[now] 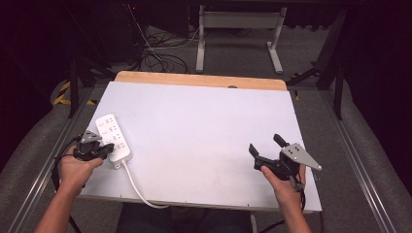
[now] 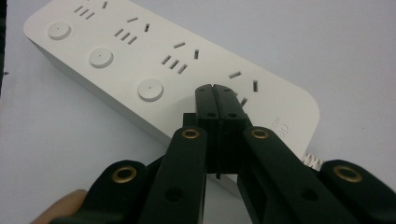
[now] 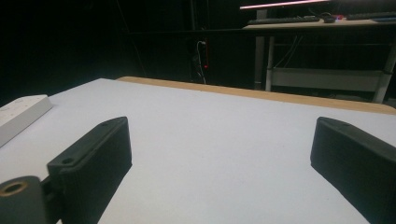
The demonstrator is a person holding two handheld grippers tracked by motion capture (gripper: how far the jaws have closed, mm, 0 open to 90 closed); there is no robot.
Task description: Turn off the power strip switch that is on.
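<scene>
The left gripper, seen in its own view, has its two black jaws pressed flat together with nothing between them, their joined tips right over the top face of a white power strip near its cord end — whether they touch the plastic cannot be told. A row of round buttons runs along one side of the strip, socket slots beside them.

In the high view the left hand holds that gripper at the near left of the white table, over the near end of the power strip, which lies lengthwise toward the far edge. Its white cable runs off the near edge of the table (curving toward the person).

The right gripper sits in the right hand at the near right, well apart from the strip — its jaws spread wide and empty. In the right gripper view they stand far apart over bare tabletop, with the strip's end at the left edge and a wooden strip along the table's far side.
</scene>
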